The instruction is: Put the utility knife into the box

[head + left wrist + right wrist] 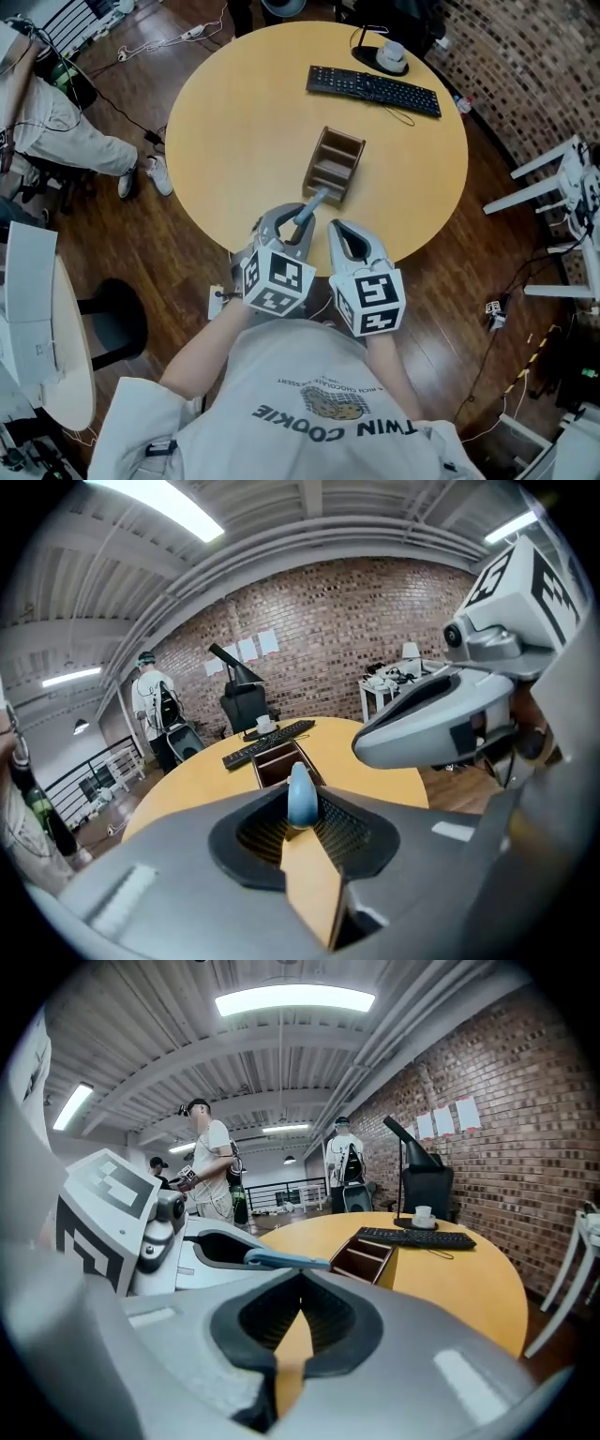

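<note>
A grey-blue utility knife [310,205] is held in my left gripper [298,216], which is shut on it near the table's near edge. The knife points toward the brown wooden box [334,165], an open organiser with compartments at mid-table. In the left gripper view the knife [301,797] sticks up between the pads of the left gripper [302,819], with the box [281,759] just beyond it. My right gripper [343,231] sits beside the left one, shut with nothing in it. In the right gripper view, the right gripper [300,1284] sees the knife [286,1261] and the box [373,1257].
The round yellow table [234,122] carries a black keyboard [373,91] and a white cup [391,56] on a black base at the far side. White chairs [562,183] stand to the right. A seated person [56,127] is at the left, with several people standing [211,1171].
</note>
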The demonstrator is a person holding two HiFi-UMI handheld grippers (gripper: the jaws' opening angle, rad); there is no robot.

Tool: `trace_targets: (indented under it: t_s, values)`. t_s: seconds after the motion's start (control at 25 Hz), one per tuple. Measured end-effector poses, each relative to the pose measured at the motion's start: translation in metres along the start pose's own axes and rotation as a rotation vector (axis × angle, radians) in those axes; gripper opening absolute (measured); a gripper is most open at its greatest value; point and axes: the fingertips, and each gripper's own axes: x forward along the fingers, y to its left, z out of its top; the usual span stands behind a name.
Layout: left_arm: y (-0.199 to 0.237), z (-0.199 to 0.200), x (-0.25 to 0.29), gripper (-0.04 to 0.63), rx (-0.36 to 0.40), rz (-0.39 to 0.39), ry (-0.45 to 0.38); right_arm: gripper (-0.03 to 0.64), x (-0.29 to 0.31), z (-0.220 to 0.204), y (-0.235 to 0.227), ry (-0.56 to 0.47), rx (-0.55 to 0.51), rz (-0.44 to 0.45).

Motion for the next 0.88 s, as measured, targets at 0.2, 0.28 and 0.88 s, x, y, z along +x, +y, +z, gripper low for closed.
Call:
trace_targets:
  t_s: [0.2, 0.28, 0.88]
  values:
    - [0.009, -0.003, 0.014, 0.071, 0.163, -0.036, 0.035, -0.002, 0.01, 0.002, -0.004, -0.005, 0.02, -0.042]
    - [0.01, -0.005, 0.022, 0.071, 0.241, -0.049, 0.056, -0.002, 0.012, 0.002, -0.007, -0.005, 0.026, -0.055]
    - [0.007, -0.025, 0.067, 0.071, 0.712, -0.174, 0.196, 0.0, 0.021, -0.001, -0.022, -0.003, 0.028, -0.155]
